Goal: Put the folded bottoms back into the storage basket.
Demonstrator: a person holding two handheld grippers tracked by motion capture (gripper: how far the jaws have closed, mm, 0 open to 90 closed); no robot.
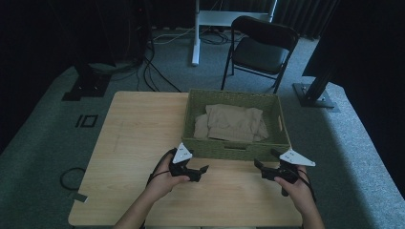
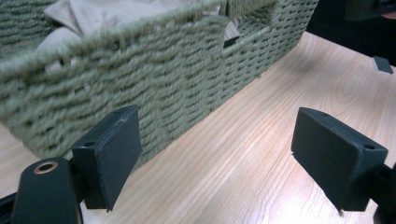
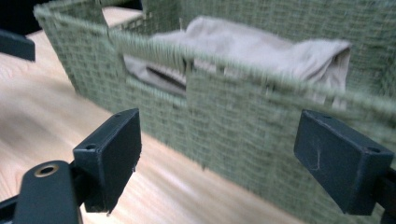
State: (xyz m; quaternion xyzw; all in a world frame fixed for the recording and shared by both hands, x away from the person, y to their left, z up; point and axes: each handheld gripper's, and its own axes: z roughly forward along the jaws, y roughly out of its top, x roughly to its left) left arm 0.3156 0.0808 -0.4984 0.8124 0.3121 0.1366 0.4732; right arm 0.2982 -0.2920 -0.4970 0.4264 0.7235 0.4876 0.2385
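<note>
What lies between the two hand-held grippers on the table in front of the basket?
Only bare wooden table separates the left hand-held gripper from the right hand-held gripper in the high view; the woven basket sits just beyond that gap.

Black folding chair [image 1: 261, 50] on grey carpet beyond the counter [image 1: 138, 138]. White desk leg [image 1: 195, 33] w/ cables [image 1: 153, 71] left of it. Black stand bases [image 1: 86, 86] either side; cable loop [image 1: 71, 179] on floor near-left.
</note>
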